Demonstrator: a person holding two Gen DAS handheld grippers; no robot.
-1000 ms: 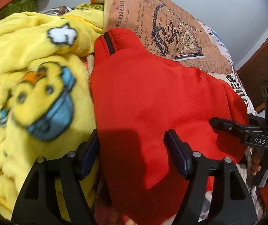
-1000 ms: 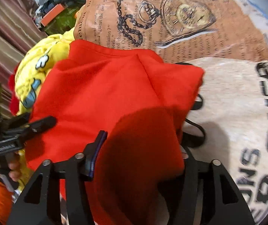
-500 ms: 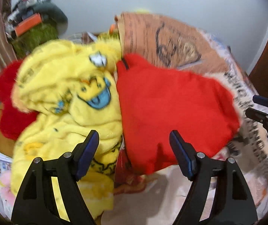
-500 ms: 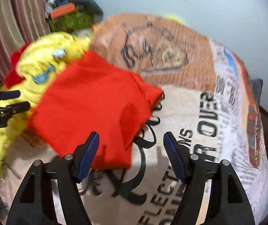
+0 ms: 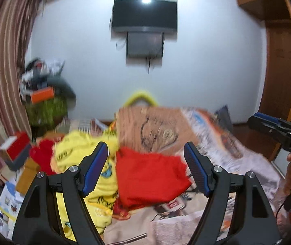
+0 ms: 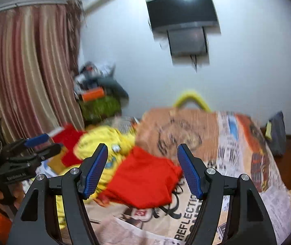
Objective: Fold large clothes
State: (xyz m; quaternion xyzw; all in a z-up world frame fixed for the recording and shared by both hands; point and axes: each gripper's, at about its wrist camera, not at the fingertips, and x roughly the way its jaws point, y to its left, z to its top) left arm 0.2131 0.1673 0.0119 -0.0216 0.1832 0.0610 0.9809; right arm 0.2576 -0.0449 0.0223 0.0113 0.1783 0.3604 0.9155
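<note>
Nearest, left claw (image 5: 146,170) and right claw (image 6: 142,169), both spread wide, gripping nothing. Beyond, folded red fabric garment (image 5: 149,178) lying on newspaper-print bedspread (image 6: 237,163), touching crumpled yellow fleece blanket (image 5: 80,153). Farthest, black wall-mounted television (image 5: 144,14).

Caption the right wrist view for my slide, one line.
Open right gripper raised above a folded red garment lying on the bed beside a yellow blanket, facing the wall TV.

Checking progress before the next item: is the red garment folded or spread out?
Folded: the red garment lies as a compact bundle on the bed, neither gripper touching it.
</note>
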